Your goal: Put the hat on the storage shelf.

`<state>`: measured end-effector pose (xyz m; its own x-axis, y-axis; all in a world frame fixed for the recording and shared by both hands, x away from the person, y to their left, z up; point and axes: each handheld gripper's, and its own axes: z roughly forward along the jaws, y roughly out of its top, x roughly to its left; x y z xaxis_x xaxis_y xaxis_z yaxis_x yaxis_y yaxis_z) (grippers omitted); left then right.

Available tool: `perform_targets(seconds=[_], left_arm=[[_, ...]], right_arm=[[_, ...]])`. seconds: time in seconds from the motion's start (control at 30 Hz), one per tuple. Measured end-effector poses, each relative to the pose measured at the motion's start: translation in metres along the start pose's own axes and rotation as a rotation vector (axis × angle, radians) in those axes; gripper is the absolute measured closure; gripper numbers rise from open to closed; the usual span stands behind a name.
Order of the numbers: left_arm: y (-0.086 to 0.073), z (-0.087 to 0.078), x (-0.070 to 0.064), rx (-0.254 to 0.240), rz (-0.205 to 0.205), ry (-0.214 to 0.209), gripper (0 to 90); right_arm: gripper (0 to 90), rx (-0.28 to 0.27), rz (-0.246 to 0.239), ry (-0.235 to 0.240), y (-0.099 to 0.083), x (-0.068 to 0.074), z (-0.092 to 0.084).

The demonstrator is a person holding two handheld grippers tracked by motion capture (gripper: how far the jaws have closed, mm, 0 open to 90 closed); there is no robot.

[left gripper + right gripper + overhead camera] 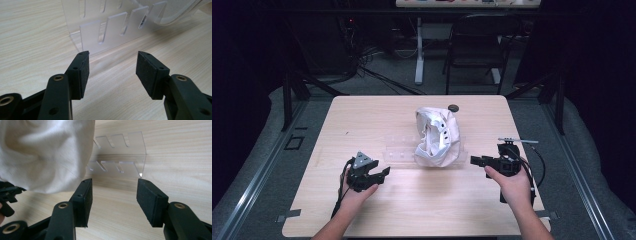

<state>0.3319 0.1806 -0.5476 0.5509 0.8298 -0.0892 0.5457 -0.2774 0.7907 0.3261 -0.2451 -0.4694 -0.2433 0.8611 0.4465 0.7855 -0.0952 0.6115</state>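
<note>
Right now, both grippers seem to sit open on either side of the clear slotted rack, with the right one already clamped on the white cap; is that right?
Not quite: the right gripper holds nothing. In the right gripper view its jaws stand apart with bare table between them, the white cap lying beyond them. The left gripper is open too, facing the clear slotted rack.

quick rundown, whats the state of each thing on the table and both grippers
white cap: crumpled, draped over the rack, opening facing up
clear slotted rack: standing on the table, nearly all slots bare, right part under the cap
left gripper: open, nothing between the jaws, pointed at the rack's left end
right gripper: open, holding nothing, pointed at the cap and the rack's right end
small dark disc: lying flat near the table's far edge
</note>
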Motion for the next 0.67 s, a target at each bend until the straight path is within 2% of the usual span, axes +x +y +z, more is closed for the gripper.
perform_targets(seconds=[0.37,0.5,0.57,0.67], left_arm=[[-0.001,0.002,0.000,0.005,-0.006,0.002,44.9],[-0.001,0.002,0.000,0.007,0.000,0.002,44.9],[-0.001,0.002,-0.001,-0.001,0.003,-0.003,44.9],[0.000,0.002,-0.003,-0.005,0.021,-0.015,44.9]], right_arm=[[46.4,-0.024,-0.036,-0.028,-0.035,-0.009,0.009],[46.3,-0.050,-0.028,-0.030,-0.045,-0.013,0.012],[46.2,-0.063,-0.031,-0.044,-0.050,-0.016,0.014],[46.2,-0.091,-0.059,-0.080,-0.059,-0.020,0.015]])
